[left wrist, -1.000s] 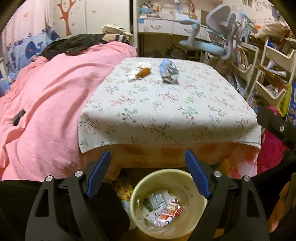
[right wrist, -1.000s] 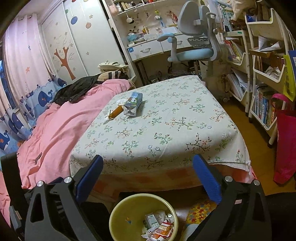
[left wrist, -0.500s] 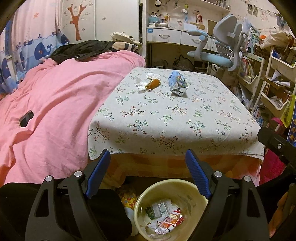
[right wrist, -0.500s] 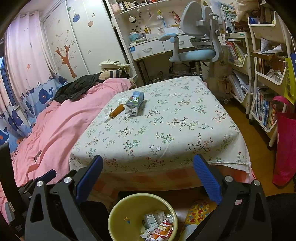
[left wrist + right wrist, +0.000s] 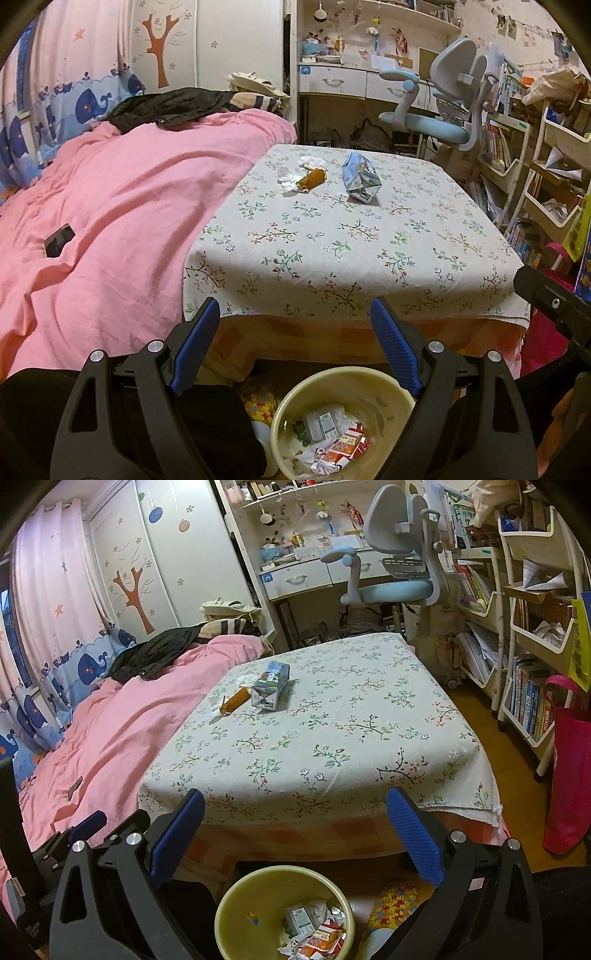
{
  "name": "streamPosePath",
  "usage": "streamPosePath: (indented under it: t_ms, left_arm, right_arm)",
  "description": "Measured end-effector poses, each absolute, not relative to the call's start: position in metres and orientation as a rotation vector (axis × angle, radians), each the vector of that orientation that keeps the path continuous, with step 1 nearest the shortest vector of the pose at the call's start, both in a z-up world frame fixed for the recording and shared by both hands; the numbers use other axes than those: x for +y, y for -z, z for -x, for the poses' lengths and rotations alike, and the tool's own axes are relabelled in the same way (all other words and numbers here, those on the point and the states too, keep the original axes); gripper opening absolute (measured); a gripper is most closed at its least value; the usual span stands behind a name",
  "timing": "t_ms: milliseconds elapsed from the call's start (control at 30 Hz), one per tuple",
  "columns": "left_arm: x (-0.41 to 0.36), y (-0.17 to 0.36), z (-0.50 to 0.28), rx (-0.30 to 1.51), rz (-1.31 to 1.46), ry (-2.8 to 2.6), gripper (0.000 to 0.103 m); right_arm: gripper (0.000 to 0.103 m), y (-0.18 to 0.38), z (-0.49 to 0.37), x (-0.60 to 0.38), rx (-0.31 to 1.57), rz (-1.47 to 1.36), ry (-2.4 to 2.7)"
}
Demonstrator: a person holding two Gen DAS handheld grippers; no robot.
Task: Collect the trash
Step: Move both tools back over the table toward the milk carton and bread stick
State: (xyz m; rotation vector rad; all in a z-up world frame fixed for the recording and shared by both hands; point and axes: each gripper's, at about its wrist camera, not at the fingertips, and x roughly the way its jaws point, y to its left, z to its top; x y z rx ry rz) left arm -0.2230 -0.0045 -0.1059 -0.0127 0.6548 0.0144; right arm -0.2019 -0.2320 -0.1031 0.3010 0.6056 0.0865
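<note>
left gripper [image 5: 295, 321]: spread, empty | right gripper [image 5: 295, 812]: spread, empty | milk carton [image 5: 361, 178], orange wrapper [image 5: 312, 178] on worktop [image 5: 332, 240] | bin [image 5: 343, 421] holds trash

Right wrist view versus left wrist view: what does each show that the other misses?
Only the right wrist view shows the wooden floor and the left gripper at its left edge. Only the left wrist view shows the whole dark phone on the pink blanket. Both show the milk carton, orange wrapper, tissue and trash bin.
</note>
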Motion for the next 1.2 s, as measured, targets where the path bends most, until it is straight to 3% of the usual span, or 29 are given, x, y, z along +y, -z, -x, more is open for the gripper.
streamPosePath:
  t_ms: [1200]
  left_arm:
    - [-0.001, 0.100, 0.217, 0.602, 0.023, -0.032, 0.084]
  right_arm:
    - [0.095, 0.102, 0.192, -0.225, 0.600, -0.277, -0.103]
